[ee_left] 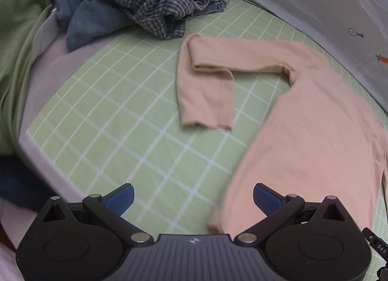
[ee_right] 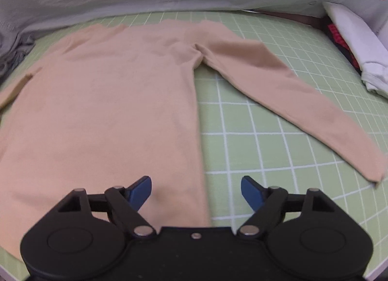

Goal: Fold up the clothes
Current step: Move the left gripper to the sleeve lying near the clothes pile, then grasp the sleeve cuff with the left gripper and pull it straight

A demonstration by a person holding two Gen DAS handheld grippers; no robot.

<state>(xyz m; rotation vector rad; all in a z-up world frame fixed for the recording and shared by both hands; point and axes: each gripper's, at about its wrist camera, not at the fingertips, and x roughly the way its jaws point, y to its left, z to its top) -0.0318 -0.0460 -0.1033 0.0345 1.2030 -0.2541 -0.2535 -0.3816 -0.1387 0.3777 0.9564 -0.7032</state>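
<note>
My left gripper hangs wide open over the green checked mat, its blue fingertips well apart and gripping nothing. The hem corner of the peach long-sleeved top lies just below its right finger. The top is spread flat on the mat, and the sleeve on this side is bent back on itself, its cuff pointing toward me. Beyond it, at the far edge of the mat, sits a heap of unfolded clothes: a blue-and-white checked shirt, a grey garment and something in blue denim.

My right gripper is likewise spread wide and empty, hovering above the top's lower right edge, with one finger over the fabric and the other over the mat. From here the other sleeve runs out straight and slanted to the right. A white folded garment lies at the far right edge.
</note>
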